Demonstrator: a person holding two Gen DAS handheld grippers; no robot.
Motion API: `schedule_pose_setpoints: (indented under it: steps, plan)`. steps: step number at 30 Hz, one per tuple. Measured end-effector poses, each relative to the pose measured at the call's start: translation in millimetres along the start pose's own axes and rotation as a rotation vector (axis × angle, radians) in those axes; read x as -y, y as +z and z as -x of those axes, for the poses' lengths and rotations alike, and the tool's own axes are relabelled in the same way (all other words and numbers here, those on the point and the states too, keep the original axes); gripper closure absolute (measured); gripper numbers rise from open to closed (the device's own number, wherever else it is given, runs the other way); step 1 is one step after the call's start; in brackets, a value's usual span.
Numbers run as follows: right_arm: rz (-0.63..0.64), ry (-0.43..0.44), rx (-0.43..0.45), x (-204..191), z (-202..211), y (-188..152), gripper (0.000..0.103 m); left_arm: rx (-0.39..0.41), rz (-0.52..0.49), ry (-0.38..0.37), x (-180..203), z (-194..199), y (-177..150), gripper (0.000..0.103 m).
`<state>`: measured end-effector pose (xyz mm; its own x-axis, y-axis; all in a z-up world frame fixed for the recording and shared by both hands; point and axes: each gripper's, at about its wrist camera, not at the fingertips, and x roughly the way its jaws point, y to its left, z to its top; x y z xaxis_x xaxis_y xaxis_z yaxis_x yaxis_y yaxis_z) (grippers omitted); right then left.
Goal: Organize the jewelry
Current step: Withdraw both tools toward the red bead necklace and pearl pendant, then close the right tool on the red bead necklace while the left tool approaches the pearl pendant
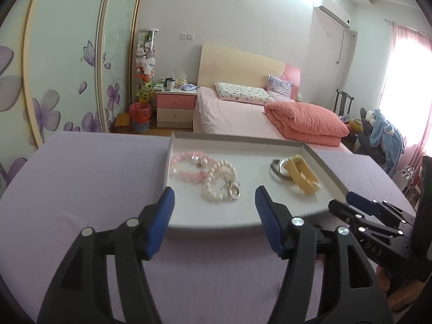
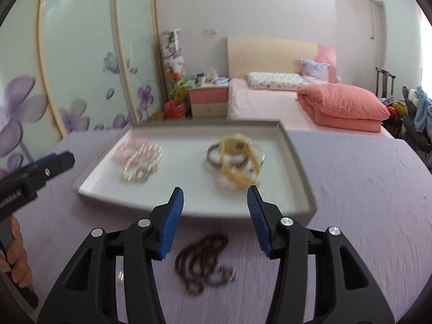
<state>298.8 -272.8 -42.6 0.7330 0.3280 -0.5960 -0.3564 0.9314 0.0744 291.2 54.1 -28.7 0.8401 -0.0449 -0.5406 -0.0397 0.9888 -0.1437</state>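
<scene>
A grey tray (image 1: 243, 216) lies on the purple table. In it are a pink bead bracelet (image 1: 189, 166), a white pearl bracelet (image 1: 220, 182), a silver bangle (image 1: 278, 171) and a yellow band (image 1: 302, 174). My left gripper (image 1: 214, 203) is open and empty at the tray's near rim. The tray also shows in the right wrist view (image 2: 297, 167), with the yellow band (image 2: 237, 159) and the bracelets (image 2: 140, 159). My right gripper (image 2: 216, 202) is open and empty above a dark bead necklace (image 2: 202, 262) that lies on the table in front of the tray.
The purple table cloth (image 2: 364, 202) spreads around the tray. The right gripper's tool (image 1: 372, 216) shows at the right in the left wrist view. The left gripper's tool (image 2: 35, 175) shows at the left in the right wrist view. A bed (image 1: 243, 113) stands behind.
</scene>
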Motion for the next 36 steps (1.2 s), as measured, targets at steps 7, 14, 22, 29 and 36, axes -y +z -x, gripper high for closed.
schedule_pose_setpoints:
  steps: [7,14,22,29,36]
  plan:
    - [0.014,0.016,-0.141,-8.8,-8.3,-23.0,0.053,-0.024,0.005,-0.021,0.0,24.1,-26.4,0.038]
    - [0.028,-0.028,-0.232,-15.6,-27.1,-26.1,0.052,-0.056,0.021,-0.036,-1.3,31.4,-41.3,0.038]
    - [0.062,-0.103,-0.235,-18.9,-23.2,-29.1,0.090,-0.066,0.018,-0.042,1.9,32.3,-47.1,0.036]
    - [-0.028,-0.104,-0.235,0.6,-13.4,-34.9,0.094,-0.081,0.012,-0.049,6.3,28.1,-50.0,0.036]
    - [-0.055,-0.119,-0.234,5.7,-9.0,-36.9,0.094,-0.094,-0.005,-0.058,11.4,25.3,-52.3,0.035]
